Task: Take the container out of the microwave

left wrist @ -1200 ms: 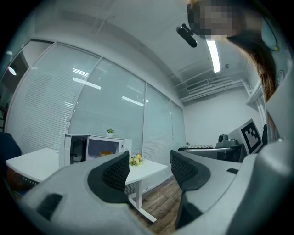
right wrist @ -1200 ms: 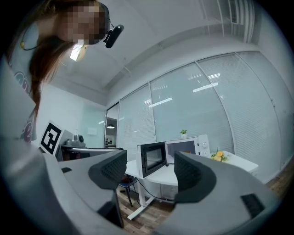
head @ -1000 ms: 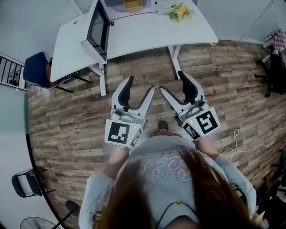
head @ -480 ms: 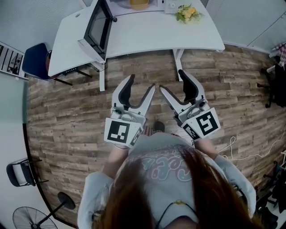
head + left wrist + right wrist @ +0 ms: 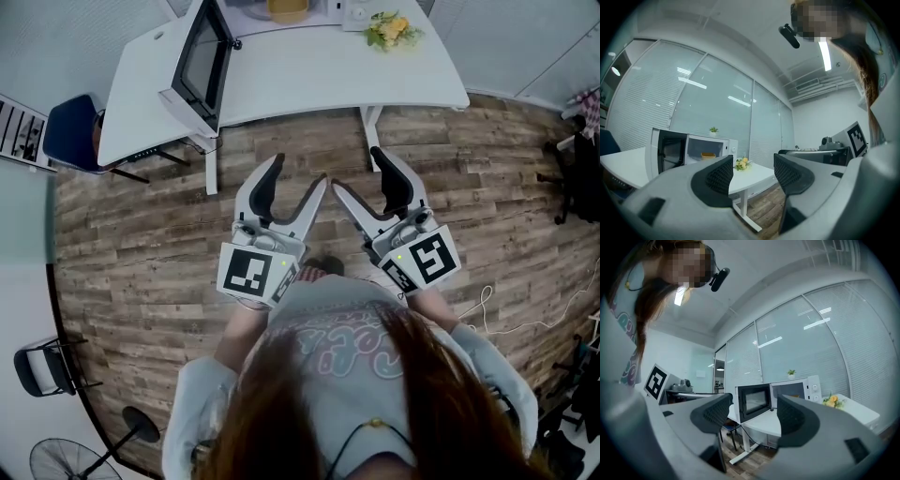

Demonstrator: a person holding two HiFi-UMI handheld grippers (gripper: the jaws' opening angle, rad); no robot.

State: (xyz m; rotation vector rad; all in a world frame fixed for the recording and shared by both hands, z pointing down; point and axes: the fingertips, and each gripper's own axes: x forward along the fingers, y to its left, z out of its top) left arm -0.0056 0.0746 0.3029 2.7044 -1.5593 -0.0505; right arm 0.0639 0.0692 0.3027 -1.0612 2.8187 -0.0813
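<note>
One yellow container (image 5: 708, 154) inside microwave (image 5: 726, 147), contents not discernible; door (image 5: 202, 58) open; on table (image 5: 309, 70), flowers (image 5: 392, 28) alongside. Left gripper (image 5: 298, 175), right gripper (image 5: 358, 171): jaws wide, empty, over floor (image 5: 141, 244), well apart from table.

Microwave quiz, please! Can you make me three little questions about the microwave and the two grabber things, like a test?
1. True or false: the microwave is shut.
2. What colour is the container inside it? A yellow, B red, C blue.
3. Fill in the gap: the left gripper and the right gripper each have jaws that are ____, with nothing between them.

Key: 1 false, its door stands open; 2 A; 3 apart.
</note>
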